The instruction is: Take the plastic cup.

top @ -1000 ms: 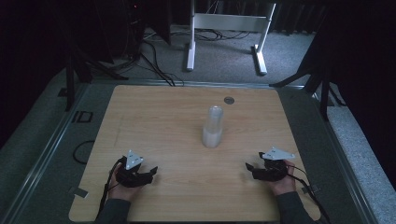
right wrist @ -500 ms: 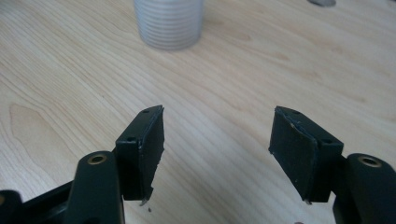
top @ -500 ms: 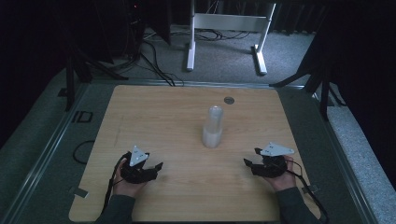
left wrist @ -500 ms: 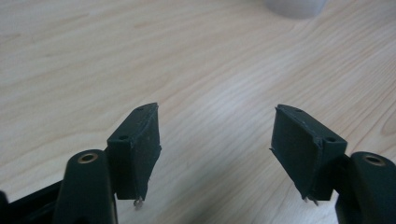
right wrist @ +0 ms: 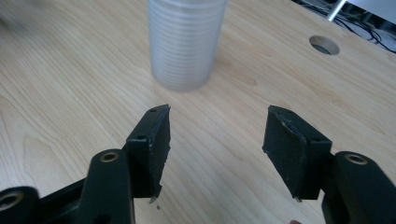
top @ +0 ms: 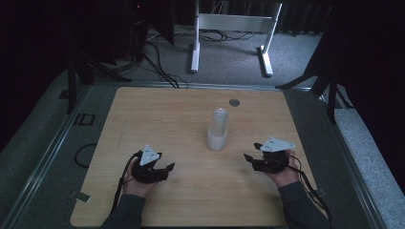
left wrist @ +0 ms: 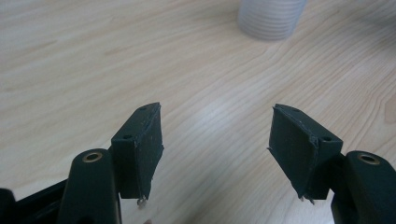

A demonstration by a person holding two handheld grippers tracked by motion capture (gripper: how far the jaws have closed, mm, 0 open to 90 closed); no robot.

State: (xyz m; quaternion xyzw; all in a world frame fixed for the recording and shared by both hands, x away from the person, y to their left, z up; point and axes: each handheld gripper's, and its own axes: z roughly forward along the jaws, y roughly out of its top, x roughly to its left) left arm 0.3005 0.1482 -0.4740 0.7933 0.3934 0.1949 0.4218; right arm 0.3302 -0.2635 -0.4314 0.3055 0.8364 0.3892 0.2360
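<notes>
A tall stack of clear plastic cups (top: 218,130) stands upright near the middle of the wooden table (top: 157,114). My left gripper (top: 165,168) is at the near left, pointing right toward the stack and well short of it. Its jaws have just been closing and still stand apart over bare wood (left wrist: 217,116), with the base of the cup stack (left wrist: 272,18) far ahead. My right gripper (top: 249,158) is at the near right, pointing left. Its jaws have also been closing, with a gap and nothing between them (right wrist: 218,116). The cup stack (right wrist: 186,42) is just beyond its tips.
A round cable hole (top: 234,102) lies in the table behind the cups, also seen as the hole (right wrist: 324,45) in the right gripper view. A white metal stand (top: 229,28) and cables are on the floor beyond the table. A metal frame (top: 52,148) borders the table's left side.
Both grippers have shifted inward toward the cup stack and lifted slightly off the table. Their jaws look narrower than before.
</notes>
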